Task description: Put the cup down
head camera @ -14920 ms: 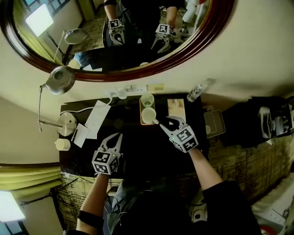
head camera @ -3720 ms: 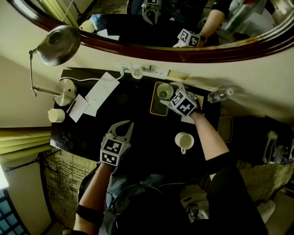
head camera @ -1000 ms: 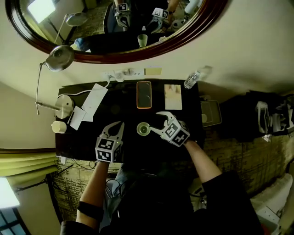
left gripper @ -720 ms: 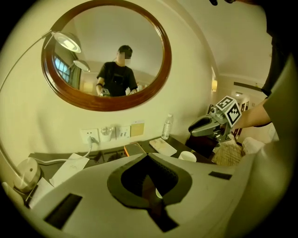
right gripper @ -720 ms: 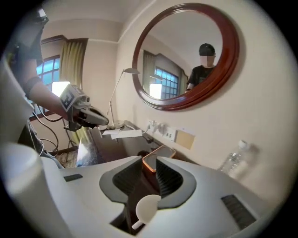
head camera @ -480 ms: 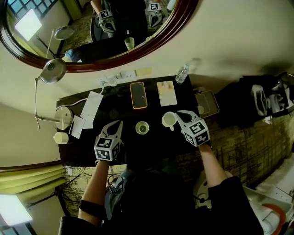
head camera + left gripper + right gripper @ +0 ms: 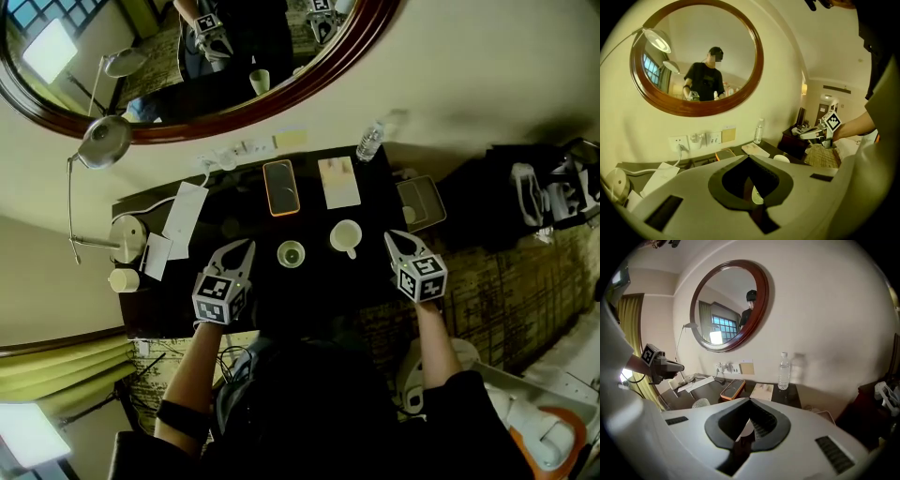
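the white cup (image 7: 346, 236) stands upright on the tabletop (image 7: 319, 292), well inside its right edge, so it looks safely put down. a green cup (image 7: 291, 253) stands just left of it. the right tool (image 7: 393, 238) hangs at that edge, apart from the white cup, jaws closed on nothing. the left tool (image 7: 245, 247), also closed and empty, waits beside the green cup. there is open room in front of the 2 cups; the orange tray (image 7: 281, 187) lies behind them.

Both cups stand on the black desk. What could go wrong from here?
The white ceramic handled cup stands close to the shut right gripper; a sideways swing could tip it.
The small round green cup sits just ahead of the shut left gripper; a forward push might knock it.
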A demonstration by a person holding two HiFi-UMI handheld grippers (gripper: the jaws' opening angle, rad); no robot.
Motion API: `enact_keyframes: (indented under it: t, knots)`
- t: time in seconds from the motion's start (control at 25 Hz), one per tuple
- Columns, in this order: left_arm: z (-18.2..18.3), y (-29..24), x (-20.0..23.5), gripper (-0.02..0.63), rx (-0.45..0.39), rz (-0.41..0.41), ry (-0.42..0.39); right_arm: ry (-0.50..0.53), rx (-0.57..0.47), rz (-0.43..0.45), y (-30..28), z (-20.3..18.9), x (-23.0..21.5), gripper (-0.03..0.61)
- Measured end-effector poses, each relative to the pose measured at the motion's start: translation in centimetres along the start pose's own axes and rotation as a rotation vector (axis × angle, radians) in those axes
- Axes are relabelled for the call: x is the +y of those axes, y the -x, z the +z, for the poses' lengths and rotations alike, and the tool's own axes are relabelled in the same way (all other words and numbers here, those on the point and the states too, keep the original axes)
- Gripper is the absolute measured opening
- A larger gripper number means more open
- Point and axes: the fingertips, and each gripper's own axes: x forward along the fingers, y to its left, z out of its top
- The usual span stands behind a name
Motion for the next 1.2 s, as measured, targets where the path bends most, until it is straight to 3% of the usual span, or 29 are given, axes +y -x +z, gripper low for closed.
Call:
enact_keyframes:
  t: [0.72,0.8,0.92,1.2]
  knots:
    - [0.3,-0.8,-1.2,0.007,-0.017,-0.057,-0.001,-0.016,0.03,0.022,0.1,-2.3,0.1,0.015]
    - [-0.2,-0.9,-1.6,0.047,-0.007,-0.084,-0.003,-0.007,0.036,0.028,0.2,-2.5,0.3,0.015]
    - [-1.1,-1.1,-2.6,0.18,0.016,-0.137,-0.015,0.004,0.043,0.03,0.3,-2.9,0.5,0.015]
    - [-4.5,-2.6,-4.9,0.33,0.101,-0.232,-0.054,-0.014,0.063,0.01,1.3,-4.2,-0.2,0.015]
